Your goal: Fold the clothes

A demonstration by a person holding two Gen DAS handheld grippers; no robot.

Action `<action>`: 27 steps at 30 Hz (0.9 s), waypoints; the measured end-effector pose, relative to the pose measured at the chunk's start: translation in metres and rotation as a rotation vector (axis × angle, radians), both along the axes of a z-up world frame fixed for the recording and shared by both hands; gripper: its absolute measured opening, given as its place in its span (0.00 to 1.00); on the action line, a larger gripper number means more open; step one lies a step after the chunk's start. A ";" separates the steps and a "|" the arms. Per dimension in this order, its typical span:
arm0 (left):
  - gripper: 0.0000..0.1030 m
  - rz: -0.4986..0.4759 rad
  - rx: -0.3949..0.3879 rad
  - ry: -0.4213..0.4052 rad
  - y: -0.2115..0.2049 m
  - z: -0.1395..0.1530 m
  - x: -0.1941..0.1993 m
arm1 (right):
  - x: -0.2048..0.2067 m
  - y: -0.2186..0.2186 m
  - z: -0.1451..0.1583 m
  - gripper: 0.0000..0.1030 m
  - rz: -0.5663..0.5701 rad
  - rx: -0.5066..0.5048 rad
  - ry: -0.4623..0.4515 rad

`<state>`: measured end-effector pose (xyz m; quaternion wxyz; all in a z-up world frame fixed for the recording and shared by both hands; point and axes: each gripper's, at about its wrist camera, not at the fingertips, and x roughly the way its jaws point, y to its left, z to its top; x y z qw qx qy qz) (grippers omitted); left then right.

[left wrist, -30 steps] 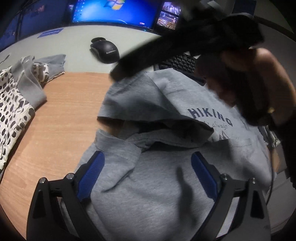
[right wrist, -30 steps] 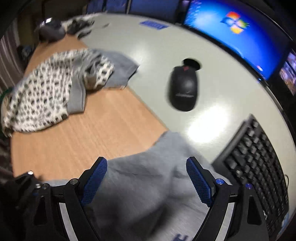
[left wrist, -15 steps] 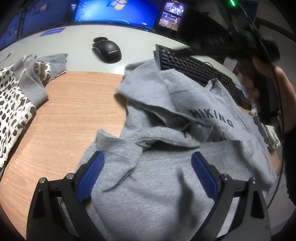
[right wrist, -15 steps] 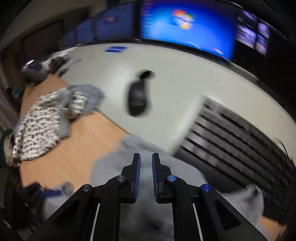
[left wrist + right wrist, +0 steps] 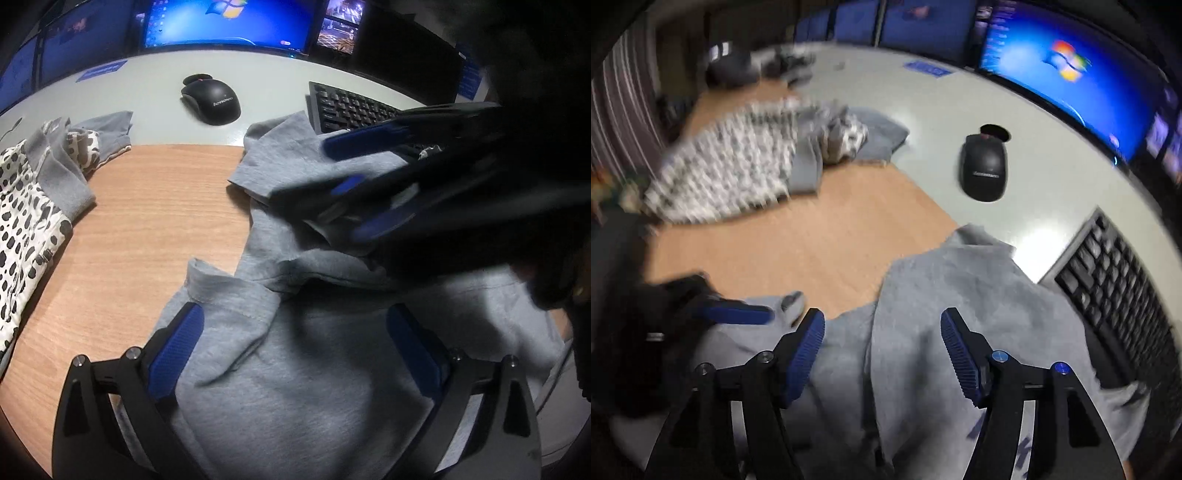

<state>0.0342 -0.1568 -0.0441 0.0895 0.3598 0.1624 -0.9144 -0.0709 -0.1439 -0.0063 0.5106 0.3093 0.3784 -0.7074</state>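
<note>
Both tools hang over the grey sweatshirt (image 5: 325,391), which lies rumpled at the counter's (image 5: 147,236) near edge, its upper corner reaching toward the keyboard (image 5: 354,107) at 1 o'clock. Left tool (image 5: 295,343): jaws spread wide over the cloth, pinching nothing. Right tool (image 5: 882,347): jaws parting, grey fabric beneath them but not gripped. A black mouse (image 5: 212,98) sits at 11 o'clock; a spotted garment (image 5: 26,206) lies at 9 o'clock, apart from the sweatshirt.
</note>
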 end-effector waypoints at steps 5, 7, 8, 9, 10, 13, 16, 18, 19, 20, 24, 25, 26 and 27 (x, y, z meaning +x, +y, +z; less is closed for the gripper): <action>0.97 0.006 0.019 0.004 -0.004 -0.001 0.001 | -0.008 -0.007 -0.024 0.24 -0.038 0.081 0.006; 0.97 0.008 0.024 0.005 -0.004 -0.001 0.001 | -0.020 0.004 -0.013 0.18 -0.079 0.015 -0.046; 0.97 0.008 0.021 0.003 -0.004 -0.001 0.001 | -0.025 0.008 -0.006 0.17 -0.099 -0.018 -0.060; 0.98 0.009 0.019 0.002 -0.003 -0.001 0.000 | -0.032 0.014 0.002 0.15 -0.121 -0.063 -0.096; 0.97 0.008 0.017 0.000 -0.003 -0.001 0.000 | -0.043 0.021 0.012 0.15 -0.151 -0.115 -0.154; 0.98 0.001 0.017 0.000 -0.003 -0.001 0.001 | -0.077 0.055 0.034 0.15 -0.264 -0.303 -0.351; 0.98 0.000 0.029 0.006 -0.005 -0.001 0.002 | -0.105 0.095 0.020 0.15 -0.428 -0.346 -0.490; 0.98 0.003 0.033 0.010 -0.005 -0.001 0.004 | -0.114 0.122 -0.001 0.15 -0.527 -0.308 -0.530; 0.98 0.000 0.032 0.009 -0.004 0.000 0.004 | -0.112 0.136 -0.010 0.15 -0.560 -0.290 -0.552; 0.98 -0.004 0.034 0.011 -0.004 0.000 0.004 | -0.110 0.148 -0.018 0.16 -0.586 -0.274 -0.564; 0.98 -0.056 0.068 0.082 -0.009 0.010 0.018 | -0.091 0.176 -0.014 0.26 -0.583 -0.287 -0.446; 0.98 -0.054 0.068 0.100 -0.011 0.014 0.023 | -0.084 0.182 -0.009 0.31 -0.550 -0.296 -0.417; 0.98 -0.053 0.075 0.117 -0.014 0.018 0.027 | -0.075 0.188 -0.005 0.42 -0.517 -0.301 -0.387; 0.98 -0.099 0.113 0.134 -0.016 0.023 0.030 | -0.065 0.191 -0.002 0.48 -0.476 -0.309 -0.353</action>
